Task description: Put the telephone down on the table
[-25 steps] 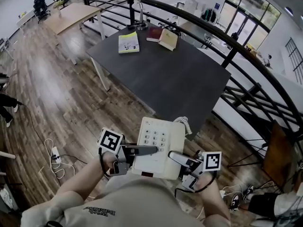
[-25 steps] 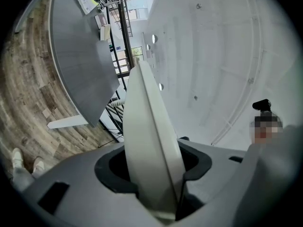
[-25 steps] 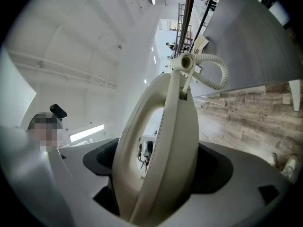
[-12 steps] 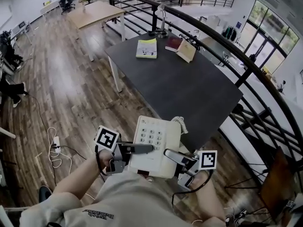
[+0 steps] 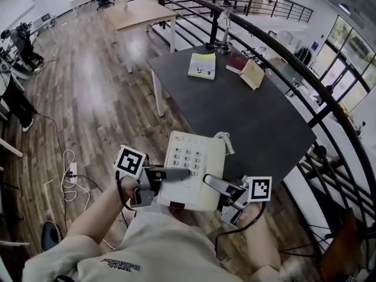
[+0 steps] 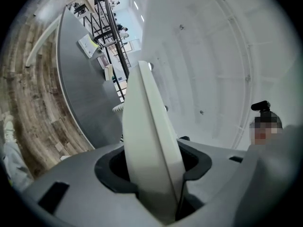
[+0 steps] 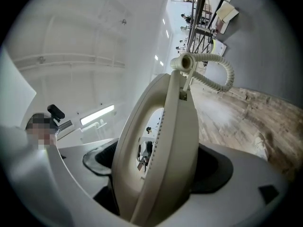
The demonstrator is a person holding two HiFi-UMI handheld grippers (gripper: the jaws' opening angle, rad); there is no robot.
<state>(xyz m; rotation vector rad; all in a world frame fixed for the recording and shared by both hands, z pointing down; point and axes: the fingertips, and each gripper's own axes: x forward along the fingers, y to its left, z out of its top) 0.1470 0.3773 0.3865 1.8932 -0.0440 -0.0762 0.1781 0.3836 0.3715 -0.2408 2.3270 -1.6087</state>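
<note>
A cream push-button telephone (image 5: 191, 169) with a coiled cord (image 5: 224, 141) is held in the air, level, between both grippers. Its far end overlaps the near corner of the dark grey table (image 5: 247, 116). My left gripper (image 5: 176, 175) is shut on the phone's left edge. My right gripper (image 5: 214, 184) is shut on its right edge. In the left gripper view the telephone's edge (image 6: 149, 145) fills the jaws, with the table (image 6: 80, 89) beyond. In the right gripper view the telephone's side (image 7: 165, 150) sits between the jaws and the cord (image 7: 215, 74) hangs ahead.
At the table's far end lie a yellow-green booklet (image 5: 202, 65), a red book (image 5: 237, 63) and a tan book (image 5: 252, 74), with a lamp base (image 5: 221, 46) behind. A black railing (image 5: 305, 87) runs along the table's right side. Cables (image 5: 70, 175) lie on the wooden floor at left.
Both grippers and the telephone have come closer to the table. The table's near corner now lies under the phone's far end. Both grips stay the same.
</note>
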